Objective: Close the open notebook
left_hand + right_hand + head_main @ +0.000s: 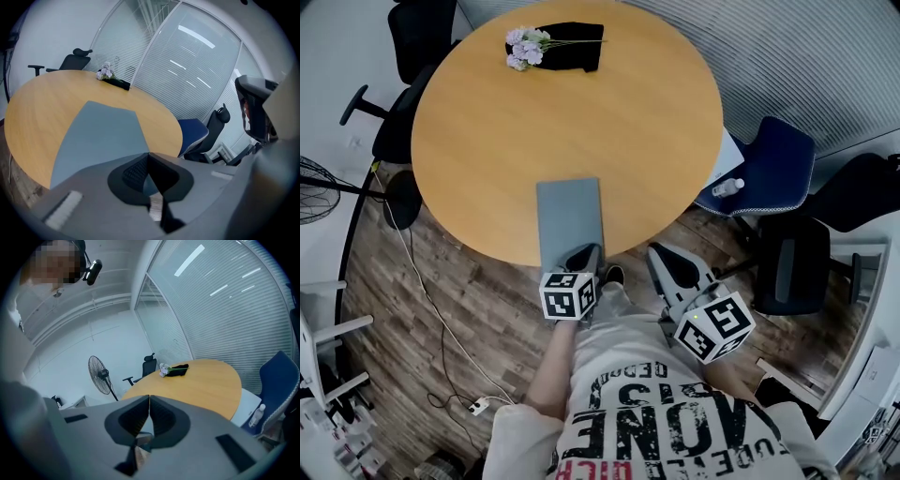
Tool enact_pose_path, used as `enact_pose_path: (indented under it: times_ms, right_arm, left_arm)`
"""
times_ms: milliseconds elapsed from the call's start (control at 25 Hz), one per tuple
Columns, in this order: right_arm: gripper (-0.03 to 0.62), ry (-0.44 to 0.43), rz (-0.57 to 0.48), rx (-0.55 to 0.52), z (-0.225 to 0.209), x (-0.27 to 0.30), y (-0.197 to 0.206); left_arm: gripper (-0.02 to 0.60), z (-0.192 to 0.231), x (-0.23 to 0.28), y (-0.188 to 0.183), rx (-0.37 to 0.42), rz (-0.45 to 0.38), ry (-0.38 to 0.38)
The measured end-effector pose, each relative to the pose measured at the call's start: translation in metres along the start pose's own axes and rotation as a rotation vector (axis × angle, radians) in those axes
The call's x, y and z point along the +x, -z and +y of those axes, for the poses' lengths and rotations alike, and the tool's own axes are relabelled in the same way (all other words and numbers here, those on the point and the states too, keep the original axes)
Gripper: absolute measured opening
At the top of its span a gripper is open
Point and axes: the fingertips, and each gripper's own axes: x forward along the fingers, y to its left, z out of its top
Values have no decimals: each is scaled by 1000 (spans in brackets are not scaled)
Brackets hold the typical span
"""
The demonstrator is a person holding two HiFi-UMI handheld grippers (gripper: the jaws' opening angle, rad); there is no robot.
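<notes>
The grey notebook (569, 217) lies flat and closed at the six o'clock edge of the round table (487, 141). The left gripper (584, 255) sits at the notebook's near edge, its jaws pressed together with nothing between them. The right gripper (661, 255) hangs off the table at about five o'clock, jaws likewise together and empty. Flowers (525, 47) rest at twelve o'clock.

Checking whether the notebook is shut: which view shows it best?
Head view: nearly the whole grey notebook, lying flat. The left gripper view shows its cover beyond the left claw; the right gripper view misses it.
</notes>
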Motion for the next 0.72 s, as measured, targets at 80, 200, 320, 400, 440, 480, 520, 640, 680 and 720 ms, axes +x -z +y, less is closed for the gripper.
enact_pose_path:
  times_ms: [80,200,320,400,440,480,520,640,680,720]
  right_arm:
    - [12,1,4,0,-1,0,0]
    - [12,7,2,0,-3,-2,-1]
    - [12,11,-7,-1,-4,-3,-4]
    - [12,15,-13,0,-7,-4,-4]
    - [12,18,-16,2,-8,-5,-4]
    - [12,19,-18,3,-8,-4,-4]
    - [12,19,-20,3,-8,-3,-5]
    - [12,19,-20,3,-3,3,-6]
    - [12,20,-21,2,-1,6,-7]
    - [12,22,-23,1,0,8,-8]
  left_arm:
    - [11,2,-2,-8,14,-13,-12]
    - [11,2,-5,-21,32,-39,-19]
    - [11,2,-9,-33,33,-74,-25]
    - [11,1,-12,-40,42,-98,-27]
    - [11,0,-14,-44,45,-109,-28]
    - [11,0,-17,-48,46,-120,-29]
    - [11,0,-20,-53,46,-130,-30]
    - [11,2,-34,-74,49,-180,-25]
    - [11,2,-39,-82,52,-202,-21]
    - [11,2,-44,-91,55,-223,-17]
